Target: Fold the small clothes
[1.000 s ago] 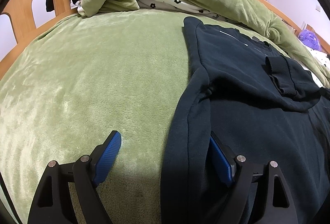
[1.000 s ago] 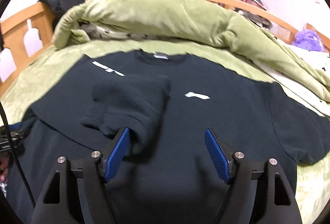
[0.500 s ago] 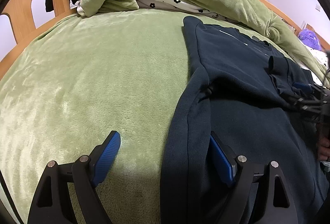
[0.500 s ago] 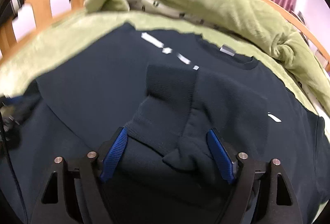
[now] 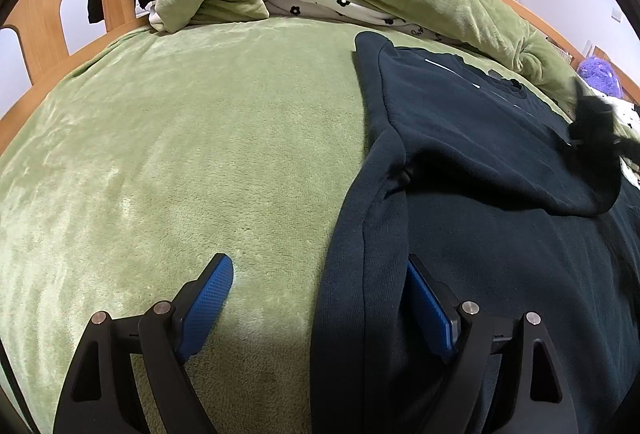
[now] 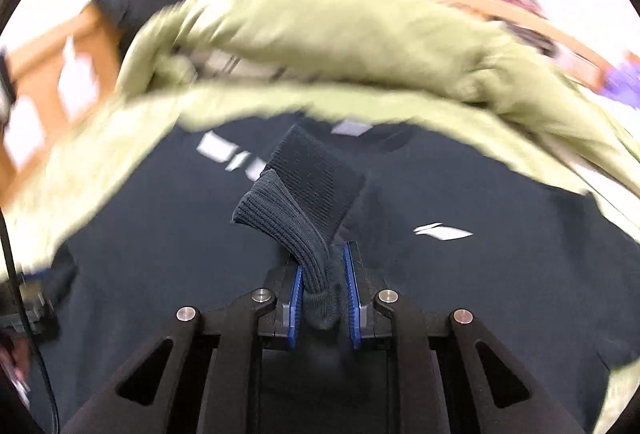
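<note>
Right gripper (image 6: 323, 298) is clamped on the ribbed cuff (image 6: 308, 202) of the dark navy cotton sweatshirt (image 5: 500, 218), lifted above its chest. Left gripper (image 5: 320, 298) is wide, straddling the sweatshirt's side seam on the green plush blanket (image 5: 180, 154). The sleeve's length runs back toward that seam.

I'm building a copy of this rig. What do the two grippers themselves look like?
Both match: the left gripper and right gripper have matte black fingers with triangular cut-outs, round silver pivot pins, and blue textured pads. A thin black cable shows at the right view's left edge.
</note>
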